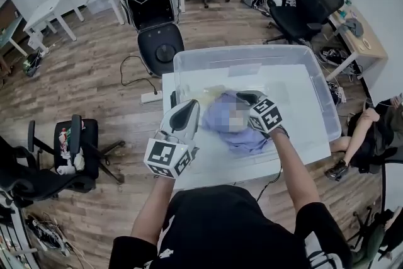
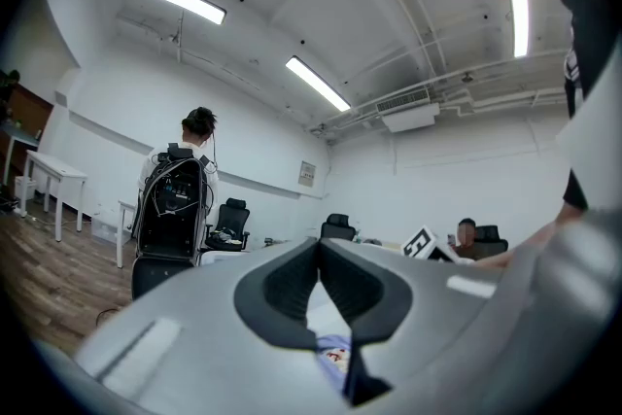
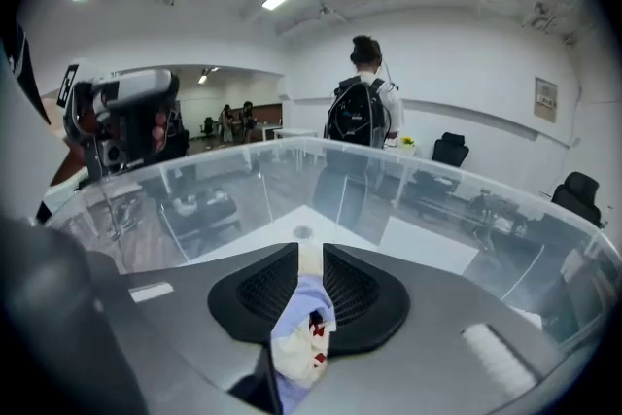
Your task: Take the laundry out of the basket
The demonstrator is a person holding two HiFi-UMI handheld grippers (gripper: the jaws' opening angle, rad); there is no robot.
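The right gripper [image 3: 311, 253] has its jaws parted by a narrow slit. The lavender garment [image 3: 296, 330], cream in places with small red print, shows in that slit. The pads do not look clamped on it yet, so I judge this to be just ahead of the pinch. The gripper points down into the clear plastic tub [image 3: 243, 180] that serves as the basket, its nose at the top of the heap, which suits a grab from above.

The left gripper [image 2: 319, 243] has its jaws closed tip to tip on nothing. A scrap of the same cloth shows only through the gap below its pads, lying beyond them. In the head view this left gripper [image 1: 191, 106] is level over the tub's near left edge, just beside the garment [image 1: 214, 115], probably kept clear as a spare.

The garment lies crumpled on the tub's floor, towards the near wall. The tub sits on a white table [image 1: 167, 82].
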